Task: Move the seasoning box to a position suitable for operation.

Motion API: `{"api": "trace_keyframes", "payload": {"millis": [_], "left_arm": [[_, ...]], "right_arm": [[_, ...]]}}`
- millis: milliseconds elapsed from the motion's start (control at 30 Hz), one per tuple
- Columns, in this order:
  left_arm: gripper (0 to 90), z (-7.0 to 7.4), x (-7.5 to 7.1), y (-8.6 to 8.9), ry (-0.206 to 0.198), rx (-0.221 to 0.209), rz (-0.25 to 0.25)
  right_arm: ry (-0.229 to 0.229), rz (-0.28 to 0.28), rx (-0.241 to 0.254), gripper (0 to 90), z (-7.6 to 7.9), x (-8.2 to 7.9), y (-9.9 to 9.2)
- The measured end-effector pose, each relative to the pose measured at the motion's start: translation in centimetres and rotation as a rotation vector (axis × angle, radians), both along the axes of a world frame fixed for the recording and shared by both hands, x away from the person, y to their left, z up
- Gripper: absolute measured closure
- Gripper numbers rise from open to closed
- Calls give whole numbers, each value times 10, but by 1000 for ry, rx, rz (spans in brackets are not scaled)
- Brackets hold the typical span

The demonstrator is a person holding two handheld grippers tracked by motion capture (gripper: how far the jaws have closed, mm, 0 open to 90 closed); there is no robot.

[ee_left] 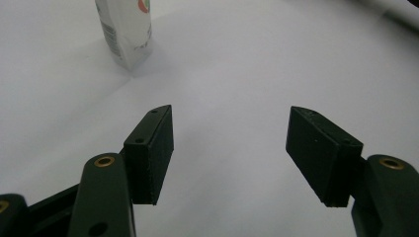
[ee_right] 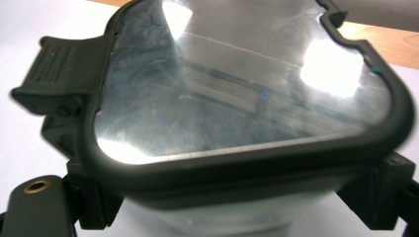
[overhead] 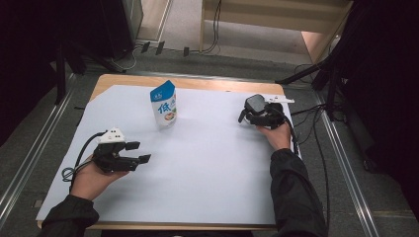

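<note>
The lidded container [ee_right: 247, 98], far right on the white sheet [overhead: 207, 163], sits pinched in the right gripper [overhead: 258, 116]. The left gripper [overhead: 141, 152] gapes empty, near left. Its smooth walls could slip from the pads if lifted tilted.

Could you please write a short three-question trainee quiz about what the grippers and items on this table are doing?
1. True or false: the left gripper holds nothing.
2. What stands upright on the white sheet, away from both grippers?
3. The right gripper is shut on: A) a spoon, B) a lidded container, C) a cloth.

Key
1. True; its jaws stand apart over bare sheet.
2. The blue-and-white pouch.
3. B, the lidded container, clear-lidded with a black rim.
</note>
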State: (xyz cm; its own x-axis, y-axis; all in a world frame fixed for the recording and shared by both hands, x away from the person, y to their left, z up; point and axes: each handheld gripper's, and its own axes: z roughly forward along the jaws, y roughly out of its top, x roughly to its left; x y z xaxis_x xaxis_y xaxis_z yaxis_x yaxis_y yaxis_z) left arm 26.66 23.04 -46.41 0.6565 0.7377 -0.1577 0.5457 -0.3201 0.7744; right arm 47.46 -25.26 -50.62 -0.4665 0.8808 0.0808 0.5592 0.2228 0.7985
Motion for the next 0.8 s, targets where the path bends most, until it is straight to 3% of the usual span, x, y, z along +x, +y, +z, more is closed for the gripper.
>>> {"api": "trace_keyframes", "payload": {"millis": [100,467,800], "left_arm": [[361,-2,0,1,6,0,3],[353,-3,4,2,19,-1,-1],[350,-3,6,1,18,-8,-5]], "right_arm": [[-22,-13,-10,140,-2,0,3],[-33,-18,-34,158,0,-2,4],[-6,-25,-24,159,6,-6,5]]}}
